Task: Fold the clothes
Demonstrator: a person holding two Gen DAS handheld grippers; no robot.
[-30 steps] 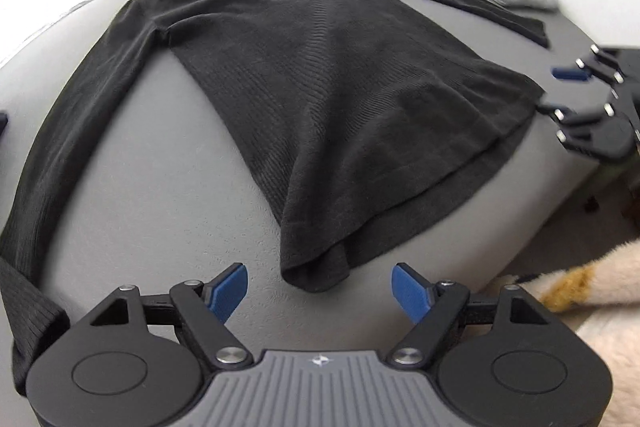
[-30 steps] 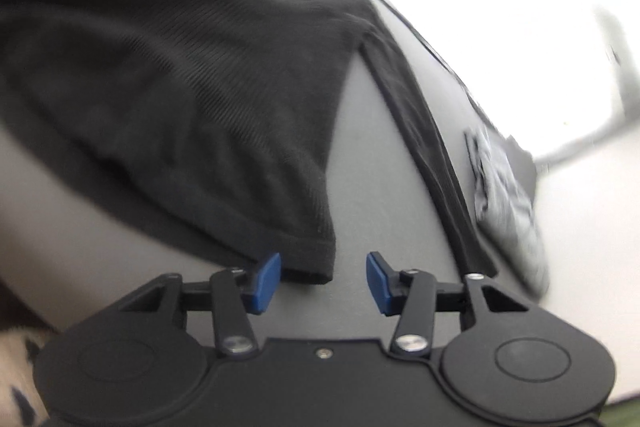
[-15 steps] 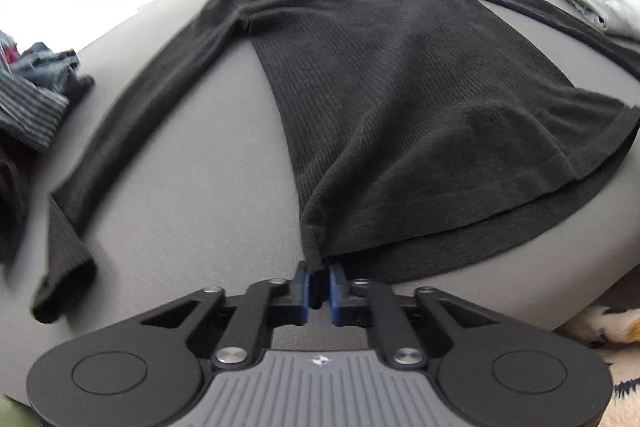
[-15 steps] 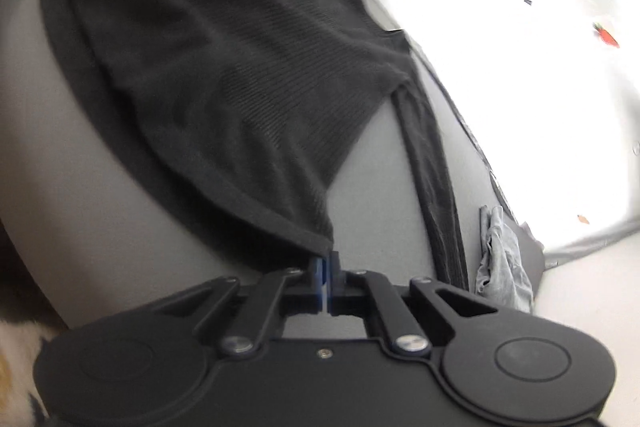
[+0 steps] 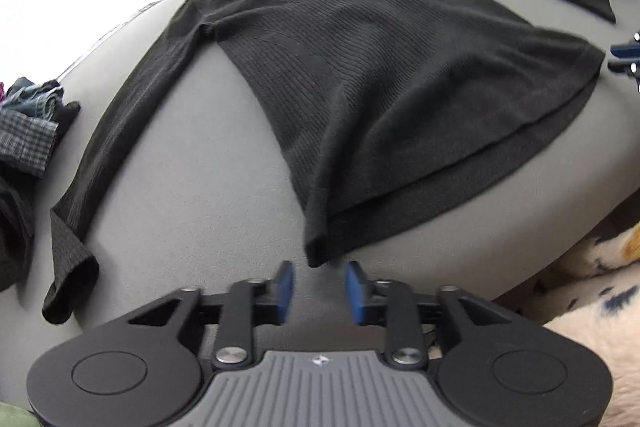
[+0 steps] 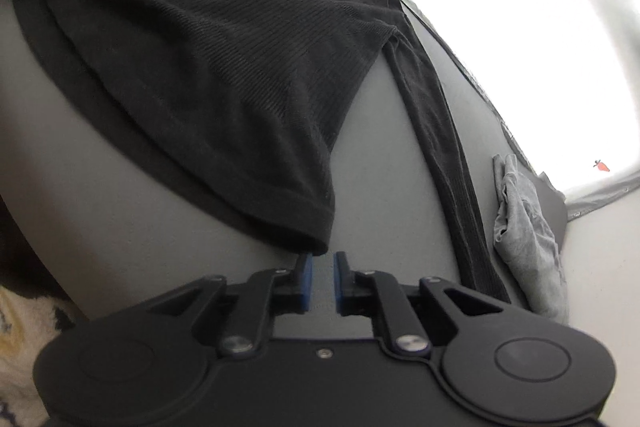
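A black ribbed long-sleeved knit sweater (image 5: 392,75) lies spread flat across a smooth grey padded surface (image 5: 192,187), neckline toward the far edge and hem toward the near edge, both sleeves stretched out to the sides. The left gripper (image 5: 319,291), black with blue pads, sits at the near edge just short of the sweater's left hem corner; its jaws have just been opening, and nothing is between them, the corner of the hem lying a little beyond the fingertips. The right gripper (image 6: 320,279), of the same build, is at the opposite hem corner; its jaws too have just been parting, to a narrow gap, and the pads do not press on the cloth, the rolled hem corner resting just in front of the left pad. In the left wrist view the tips of the right gripper show at the right border beside the hem. A crumpled light-grey garment (image 6: 528,239) lies near the right edge of the surface, just beside the cuff of the sweater's right sleeve. A pile of dark and checked clothes (image 5: 28,123) sits at the left edge, near the left sleeve. A cream fluffy rug with dark spots (image 5: 592,291) shows below the near edge.
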